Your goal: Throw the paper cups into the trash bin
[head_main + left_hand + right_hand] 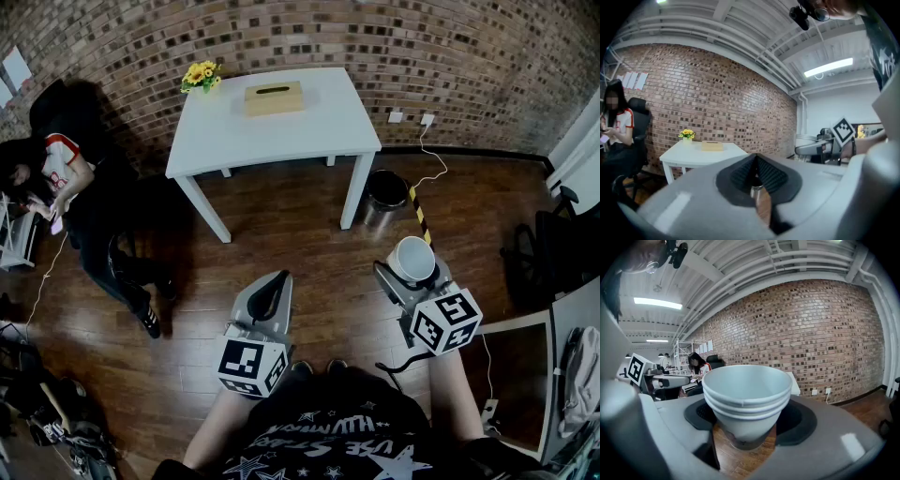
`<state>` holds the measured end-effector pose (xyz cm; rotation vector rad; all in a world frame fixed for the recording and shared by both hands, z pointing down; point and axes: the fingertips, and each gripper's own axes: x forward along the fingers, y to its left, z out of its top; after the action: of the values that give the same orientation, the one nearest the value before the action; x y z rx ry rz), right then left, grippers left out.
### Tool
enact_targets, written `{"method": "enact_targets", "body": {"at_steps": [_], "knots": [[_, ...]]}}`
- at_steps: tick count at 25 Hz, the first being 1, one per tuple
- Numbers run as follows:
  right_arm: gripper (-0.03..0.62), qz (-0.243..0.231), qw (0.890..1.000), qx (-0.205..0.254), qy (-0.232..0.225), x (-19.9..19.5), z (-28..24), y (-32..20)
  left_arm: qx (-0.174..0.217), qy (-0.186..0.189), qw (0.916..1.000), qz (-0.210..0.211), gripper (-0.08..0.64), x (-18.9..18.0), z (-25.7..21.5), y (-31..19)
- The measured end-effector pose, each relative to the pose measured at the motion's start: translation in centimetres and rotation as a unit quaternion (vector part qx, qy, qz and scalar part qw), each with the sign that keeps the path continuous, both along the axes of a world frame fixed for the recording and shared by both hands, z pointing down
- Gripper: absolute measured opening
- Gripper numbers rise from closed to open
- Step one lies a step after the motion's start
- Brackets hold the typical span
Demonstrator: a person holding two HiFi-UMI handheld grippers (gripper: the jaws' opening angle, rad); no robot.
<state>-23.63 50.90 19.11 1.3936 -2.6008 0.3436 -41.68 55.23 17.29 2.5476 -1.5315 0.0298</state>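
A stack of nested white paper cups (pixel 413 258) stands mouth up at the near right of the room, grasped around its lower body by the jaws of the right gripper (pixel 411 277). The right gripper view shows three rolled rims one inside the other and the dark pads pressed to either side of the stack. The left gripper (pixel 269 296), level with it to the left, has its jaws clenched together on nothing, its ribbed pads (pixel 771 174) meeting in the left gripper view. Each tool carries a cube with square markers (pixel 445 322) at its near end, just ahead of the person's forearms. Farther off, slightly left of the cups and well apart from them, a dark round trash bin (pixel 384 193) sits on the wooden floor (pixel 281 244) just beside the right near leg of a white table (pixel 281 136). A yellow-and-black striped strip (pixel 419 214) lies on the boards between the bin and the cups. On the table rest a light wooden tissue box (pixel 273 97) and, at its far left corner, a small bunch of yellow flowers (pixel 202 75). A brick wall (pixel 394 47) closes the far side, and a seated person (pixel 66 183) in a red-and-white top occupies the far left.
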Motion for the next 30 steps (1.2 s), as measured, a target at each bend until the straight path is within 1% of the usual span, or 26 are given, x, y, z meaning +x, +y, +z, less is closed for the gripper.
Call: {"method": "enact_targets", "body": {"at_steps": [5, 10, 13, 16, 19, 22, 25, 28, 30], "knots": [[0.342, 0.026, 1.000, 0.010, 0.004, -1.0, 0.3, -0.7, 0.026, -0.004, 0.9997, -0.001, 0.005, -2.7, -0.9, -1.4], [0.341, 0.028, 0.999, 0.014, 0.008, -1.7, 0.8, -1.4, 0.024, -0.001, 0.9997, -0.004, 0.005, -4.5, -0.8, -3.1], [0.341, 0.024, 0.999, 0.024, 0.002, -2.2, 0.7, -3.4, 0.028, 0.002, 0.9995, -0.013, 0.005, -5.1, -0.5, -4.8], [0.342, 0.010, 0.999, 0.034, -0.005, -3.3, 0.8, -7.0, 0.039, -0.006, 0.9990, -0.021, 0.005, -5.5, -0.2, -7.4], [0.342, -0.010, 0.999, 0.042, -0.015, -4.6, 1.5, -11.6, 0.051, -0.014, 0.9979, -0.037, 0.005, -6.2, 0.0, -10.7], [0.341, -0.034, 0.998, 0.043, -0.019, -5.7, 1.8, -16.2, 0.043, -0.018, 0.9973, -0.056, 0.005, -6.7, -0.2, -14.4], [0.341, -0.054, 0.997, 0.049, -0.024, -6.3, 0.9, -22.1, 0.042, -0.025, 0.9962, -0.073, 0.005, -7.1, -0.5, -19.4], [0.342, -0.070, 0.996, 0.047, -0.026, -6.1, 0.3, -27.0, 0.034, -0.027, 0.9955, -0.084, 0.005, -6.5, -1.5, -23.9], [0.342, -0.075, 0.996, 0.045, -0.023, -5.4, 0.4, -30.2, 0.034, -0.029, 0.9954, -0.085, 0.005, -5.8, -1.0, -26.9]]}}
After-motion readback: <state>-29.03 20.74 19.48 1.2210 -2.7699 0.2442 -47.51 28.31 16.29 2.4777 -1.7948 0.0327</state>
